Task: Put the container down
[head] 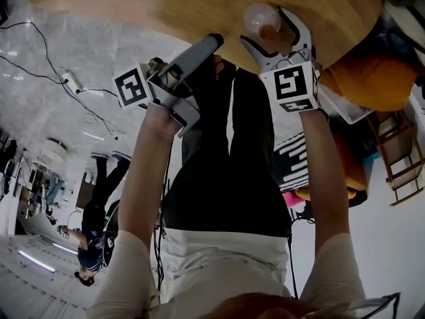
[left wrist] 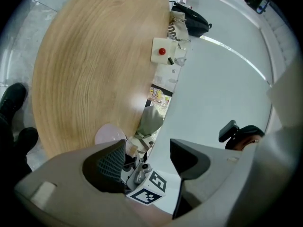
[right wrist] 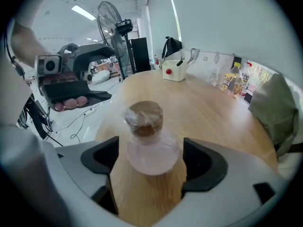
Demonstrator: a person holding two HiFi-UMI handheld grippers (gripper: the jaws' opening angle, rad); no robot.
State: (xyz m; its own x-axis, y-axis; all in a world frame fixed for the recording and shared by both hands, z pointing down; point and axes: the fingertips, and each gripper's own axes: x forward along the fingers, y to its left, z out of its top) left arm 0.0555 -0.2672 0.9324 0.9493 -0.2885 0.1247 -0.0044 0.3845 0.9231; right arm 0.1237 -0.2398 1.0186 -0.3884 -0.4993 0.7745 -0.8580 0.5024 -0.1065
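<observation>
Container: a round-bodied, narrow-necked, pinkish see-through container [right wrist: 150,145] is sitting between the right gripper's jaws, low over the table [right wrist: 213,112] near its edge. In the head view it is showing at 1 o'clock [head: 260,17].
Right gripper: the right gripper [right wrist: 151,148] is closing its jaws at 3 and 9 o'clock on the body's widest part. It appears to be gripping, since the wood below is streaking while the container is staying sharper.
Left gripper: the left gripper [left wrist: 147,145] is holding its jaws apart with nothing between them, and is idling off the table's edge.
Contact: whether the base is touching the wood is not showing.
Handling: it is looking light, stiff, smooth and slippery, and probably breakable. The round belly is inviting a slide out of flat jaws.
Hold: gripping across the belly is working, and the neck under the stopper [right wrist: 144,115] is offering a second place.
Contents: the body is looking empty, though I cannot tell for sure. The stopper, wrapped in film, is sealing it.
Other holders: a white box [right wrist: 174,72] at 12 o'clock is holding a dark-handled item, and bottles [right wrist: 230,82] are standing at 2 o'clock.
</observation>
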